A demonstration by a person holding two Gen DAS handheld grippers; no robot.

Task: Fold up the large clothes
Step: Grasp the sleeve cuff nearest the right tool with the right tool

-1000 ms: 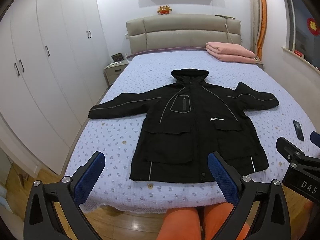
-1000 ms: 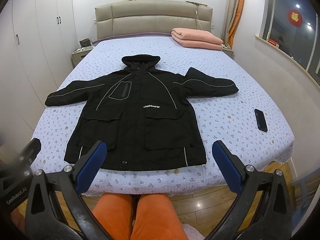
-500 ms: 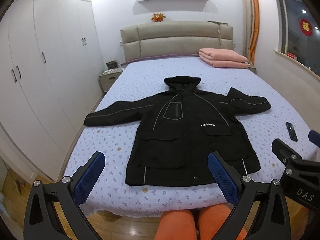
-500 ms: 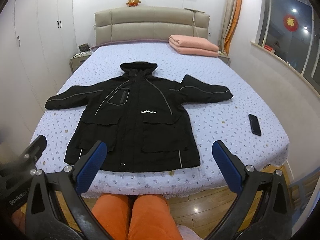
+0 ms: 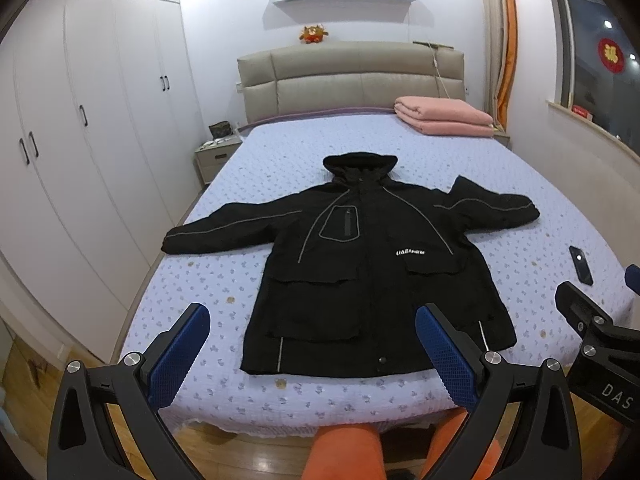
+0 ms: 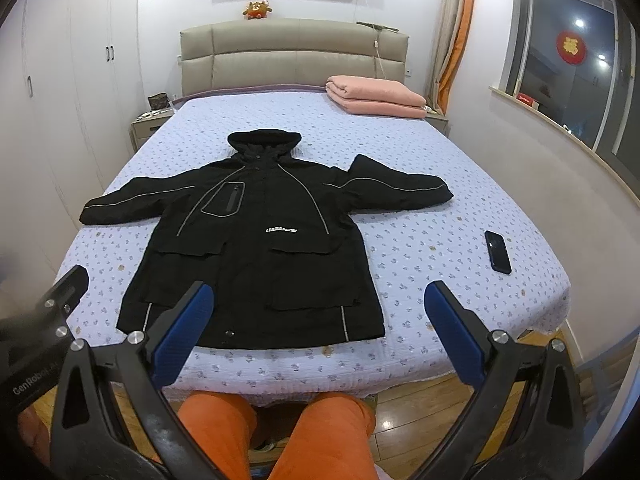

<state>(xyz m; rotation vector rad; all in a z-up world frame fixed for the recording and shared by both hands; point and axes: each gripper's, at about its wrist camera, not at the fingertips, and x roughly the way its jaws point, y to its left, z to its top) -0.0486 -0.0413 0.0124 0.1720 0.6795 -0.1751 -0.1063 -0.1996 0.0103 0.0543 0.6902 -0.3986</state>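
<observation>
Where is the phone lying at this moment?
The phone lies flat on the bed, right of the spread black jacket, below its right-side sleeve and near the bed's right edge.

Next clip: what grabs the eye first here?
A black hooded jacket lies spread flat, sleeves out, in the middle of the lilac bedspread. Both claws, left and right, hang open at the foot of the bed, touching nothing. A folded pink blanket sits by the headboard, a dark phone right of the jacket.
</observation>
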